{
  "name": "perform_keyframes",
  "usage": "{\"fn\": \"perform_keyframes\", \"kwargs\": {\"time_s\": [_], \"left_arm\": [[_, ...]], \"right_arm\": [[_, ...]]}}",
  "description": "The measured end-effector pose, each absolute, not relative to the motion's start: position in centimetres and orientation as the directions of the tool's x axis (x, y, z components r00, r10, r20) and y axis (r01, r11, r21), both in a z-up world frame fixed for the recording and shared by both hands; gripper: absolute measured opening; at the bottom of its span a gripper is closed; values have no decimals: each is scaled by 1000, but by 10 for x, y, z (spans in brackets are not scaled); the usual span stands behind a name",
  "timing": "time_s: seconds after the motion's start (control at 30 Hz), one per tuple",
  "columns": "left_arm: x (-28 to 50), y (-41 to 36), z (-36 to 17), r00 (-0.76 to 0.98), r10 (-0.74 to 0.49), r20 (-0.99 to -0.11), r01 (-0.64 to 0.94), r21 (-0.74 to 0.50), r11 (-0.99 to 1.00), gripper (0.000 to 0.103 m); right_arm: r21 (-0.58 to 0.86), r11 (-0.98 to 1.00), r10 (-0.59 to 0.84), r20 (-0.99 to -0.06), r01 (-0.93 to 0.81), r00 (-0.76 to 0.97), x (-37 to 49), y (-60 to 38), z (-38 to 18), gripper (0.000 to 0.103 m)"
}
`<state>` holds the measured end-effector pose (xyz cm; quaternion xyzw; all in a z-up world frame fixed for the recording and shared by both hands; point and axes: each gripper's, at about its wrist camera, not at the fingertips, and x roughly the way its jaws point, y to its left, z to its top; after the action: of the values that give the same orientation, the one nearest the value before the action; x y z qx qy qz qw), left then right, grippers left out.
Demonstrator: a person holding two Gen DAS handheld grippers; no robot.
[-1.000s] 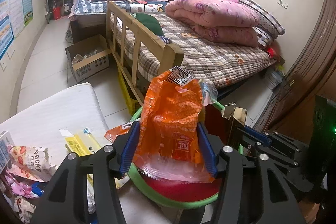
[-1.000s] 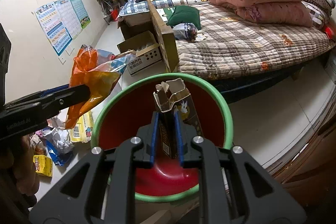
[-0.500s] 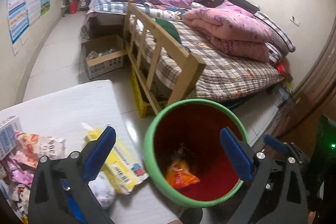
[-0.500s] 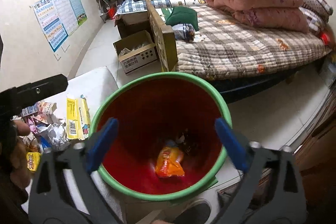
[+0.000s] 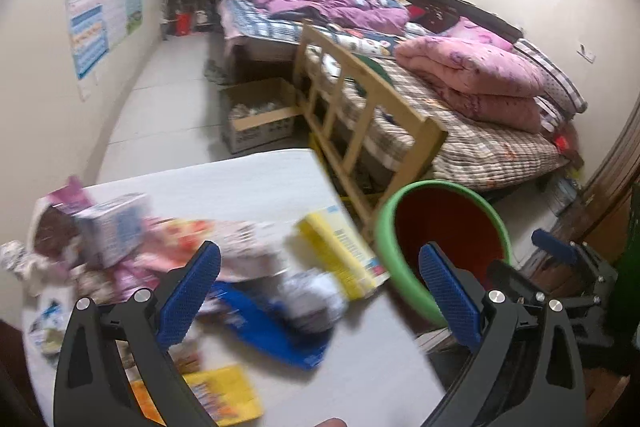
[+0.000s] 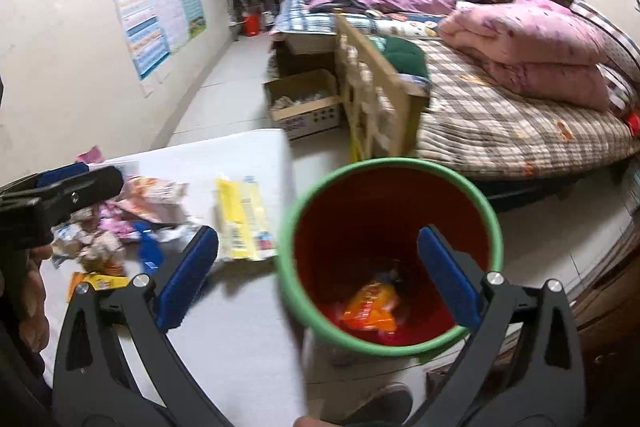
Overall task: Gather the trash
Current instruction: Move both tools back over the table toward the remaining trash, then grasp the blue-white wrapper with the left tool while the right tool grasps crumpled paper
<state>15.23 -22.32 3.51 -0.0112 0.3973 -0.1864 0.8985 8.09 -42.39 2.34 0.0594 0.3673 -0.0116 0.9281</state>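
A red bin with a green rim (image 6: 390,163) stands beside the white table (image 6: 240,327); it also shows in the left wrist view (image 5: 400,291). An orange wrapper (image 6: 370,305) lies at its bottom. My right gripper (image 6: 318,275) is open and empty over the bin's left rim. My left gripper (image 5: 320,291) is open and empty above the table's litter: a yellow packet (image 5: 340,251), a blue wrapper (image 5: 272,331), a crumpled white wrapper (image 5: 312,295), a small white box (image 5: 112,227) and several other wrappers. The yellow packet also shows in the right wrist view (image 6: 240,219).
A bed with a wooden rail (image 5: 360,115) and pink quilts (image 5: 472,79) stands behind the bin. A cardboard box (image 5: 260,115) sits on the floor by the bed. A dark wooden door (image 5: 616,163) is at the right. Posters (image 5: 100,11) hang on the left wall.
Both grippers opened; the orange wrapper and the torn carton dropped into the bin. Both grippers then swung left, the left one over the table's litter.
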Motion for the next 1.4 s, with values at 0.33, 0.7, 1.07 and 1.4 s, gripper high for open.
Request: {"fn": "perform_keyframes", "kwargs": {"time_s": [0.33, 0.7, 1.07, 1.4], "left_arm": [[110, -107, 53, 703, -204, -682, 166, -121, 979, 95], [87, -4, 43, 723, -72, -687, 1, -103, 995, 95], [101, 34, 7, 663, -49, -747, -64, -121, 991, 94], [139, 38, -50, 559, -46, -828, -72, -103, 992, 87]], "right_arm": [[65, 996, 92, -664, -66, 742, 74, -329, 41, 98], [24, 990, 118, -683, -139, 721, 72, -271, 37, 98], [32, 993, 101, -734, -113, 672, 90, -264, 13, 99], [59, 996, 91, -789, -73, 608, 119, -276, -24, 99]]}}
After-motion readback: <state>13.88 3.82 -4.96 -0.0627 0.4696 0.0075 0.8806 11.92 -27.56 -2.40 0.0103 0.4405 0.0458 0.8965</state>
